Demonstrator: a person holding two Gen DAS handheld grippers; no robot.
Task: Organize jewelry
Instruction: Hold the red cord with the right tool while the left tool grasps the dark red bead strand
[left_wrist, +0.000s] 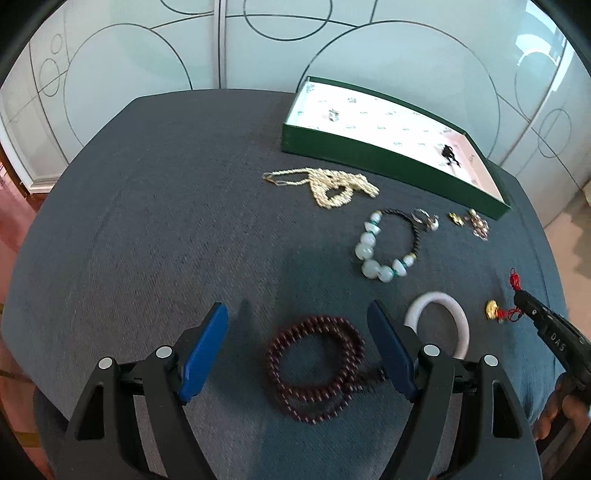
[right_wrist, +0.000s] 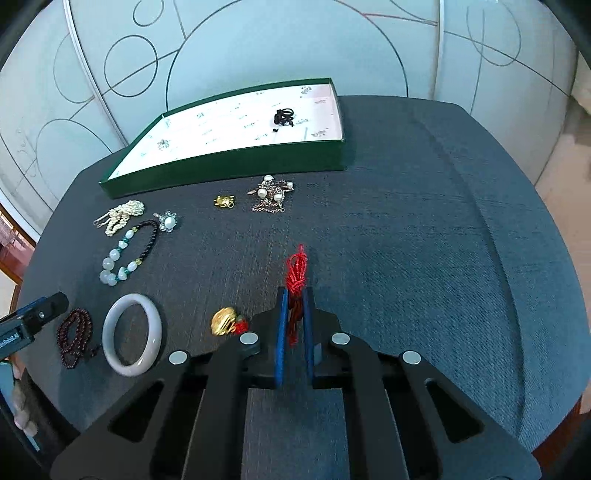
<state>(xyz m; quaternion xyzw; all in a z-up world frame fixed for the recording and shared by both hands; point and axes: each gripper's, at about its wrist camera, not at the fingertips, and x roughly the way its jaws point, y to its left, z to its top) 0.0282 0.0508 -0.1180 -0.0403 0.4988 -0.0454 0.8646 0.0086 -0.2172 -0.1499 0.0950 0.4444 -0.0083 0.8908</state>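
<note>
Red cord (right_wrist: 295, 280) is pinched in the right gripper (right_wrist: 294, 295), jaws fully closed on it, w/ the gold charm (right_wrist: 223, 321) hanging off just left of the fingers, at or just above the cloth; can't tell which. Left gripper (left_wrist: 299, 317) is wide apart, holding nothing, w/ the dark red bead strand (left_wrist: 314, 369) lying between its fingers, not touched.

Progress, judging by what lies where: early. Green tray (right_wrist: 229, 162), far ahead of both tools, has only a small black piece (right_wrist: 282, 116) and one tiny bit near its other end.

Left on the blue cloth (right_wrist: 443, 240):
- white bangle (right_wrist: 133, 334), just right of the left tool
- jade-and-black bracelet (left_wrist: 388, 245), ahead
- pearl rope (left_wrist: 325, 184), beyond that
- pearl brooch (right_wrist: 168, 221), gold trinket (right_wrist: 224, 201), pearl chain (right_wrist: 271, 195), close to the tray's front wall

Most pieces still to go in, I'd say.
</note>
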